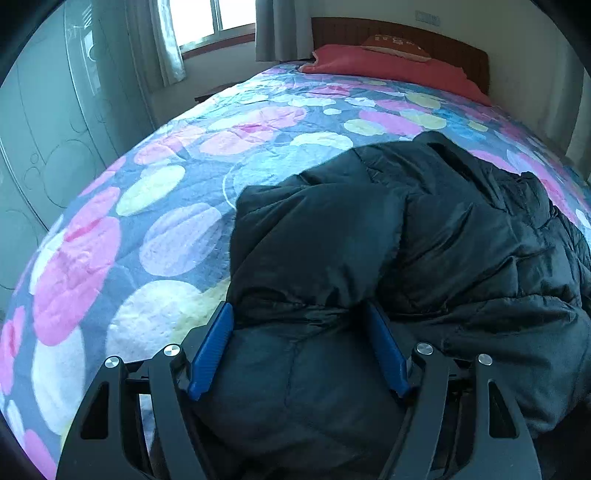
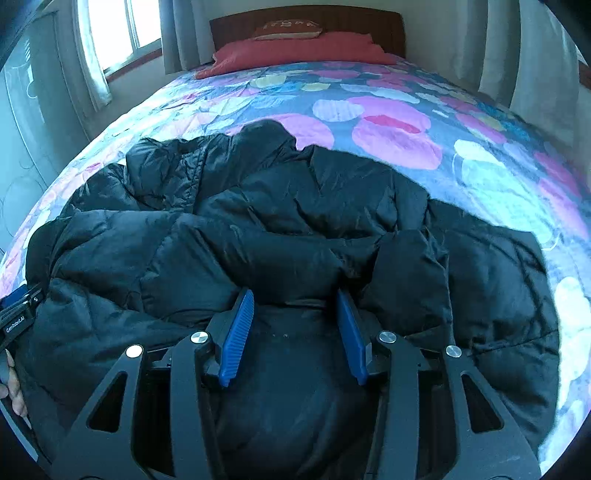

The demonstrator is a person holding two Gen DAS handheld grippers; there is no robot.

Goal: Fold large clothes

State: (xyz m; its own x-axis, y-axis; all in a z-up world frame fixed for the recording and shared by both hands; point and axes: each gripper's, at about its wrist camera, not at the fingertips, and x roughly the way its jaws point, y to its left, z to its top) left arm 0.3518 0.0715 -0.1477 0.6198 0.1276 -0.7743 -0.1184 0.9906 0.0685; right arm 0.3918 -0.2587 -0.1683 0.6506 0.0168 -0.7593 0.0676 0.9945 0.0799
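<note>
A black quilted puffer jacket [image 2: 295, 229] lay crumpled on the bed, its puffy panels stitched into soft ridges with a faint sheen. Its near edge ran below both cameras and was cut off, so its full outline, sleeves and collar were hard to sort out among the folds.

The left gripper [image 1: 299, 314] had its blue ribbed pads [image 1: 212, 349] spread wide, a bulge of the jacket swelling up between them. Fabric touched the inner faces, but whether it was truly pinched could not be told. The right gripper [image 2: 295, 299] stood likewise parted, blue pads [image 2: 238, 334] flanking a mound of dark cloth, grip equally uncertain. At the left rim of the right view, part of the other tool and some fingertips [image 2: 13, 387] showed, mostly cropped.

Beneath the jacket spread a quilted bedspread [image 1: 166, 206] printed with pink, lilac, yellow and white circles on grey-blue. At the far end lay a red pillow [image 2: 295, 51] against a dark wooden headboard [image 2: 365, 22]. Pale curtains [image 1: 168, 40] hung beside a bright window [image 1: 207, 18].
</note>
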